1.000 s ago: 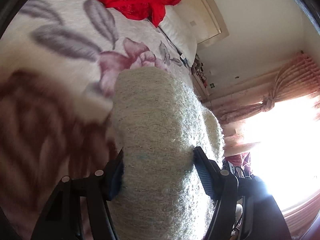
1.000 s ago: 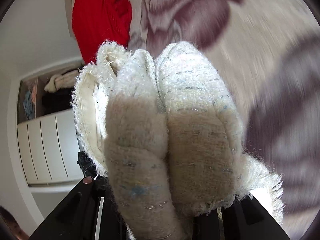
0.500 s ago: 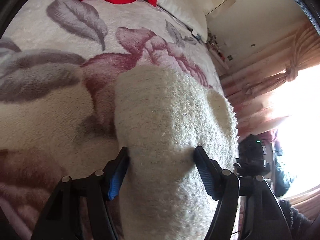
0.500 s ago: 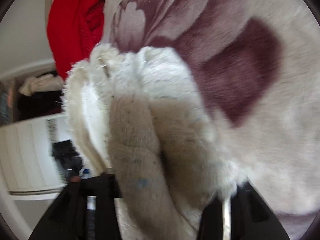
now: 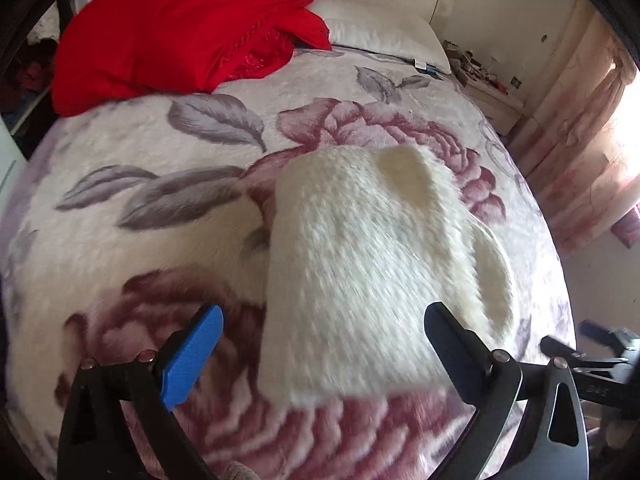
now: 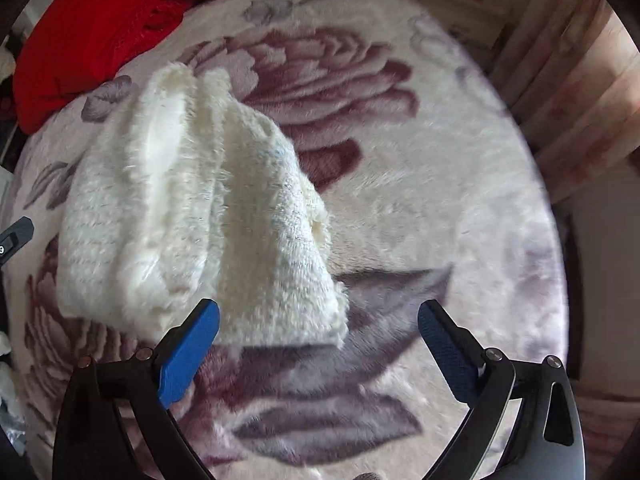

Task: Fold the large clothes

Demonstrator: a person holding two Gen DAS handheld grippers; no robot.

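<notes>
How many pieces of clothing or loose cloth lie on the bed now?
2. The folded cream knit garment lies mid-bed on the floral blanket. The red cloth is heaped near the pillow. Others may lie out of view.

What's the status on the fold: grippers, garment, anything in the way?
Left gripper and right gripper: jaws opening, pads off the cloth. White knit lies folded on the bed. Red pile sits apart by the pillow; nothing blocking.

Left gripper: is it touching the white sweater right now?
Apart. In the left wrist view the left gripper is opening, and blanket shows between its blue pad and the sweater.
</notes>
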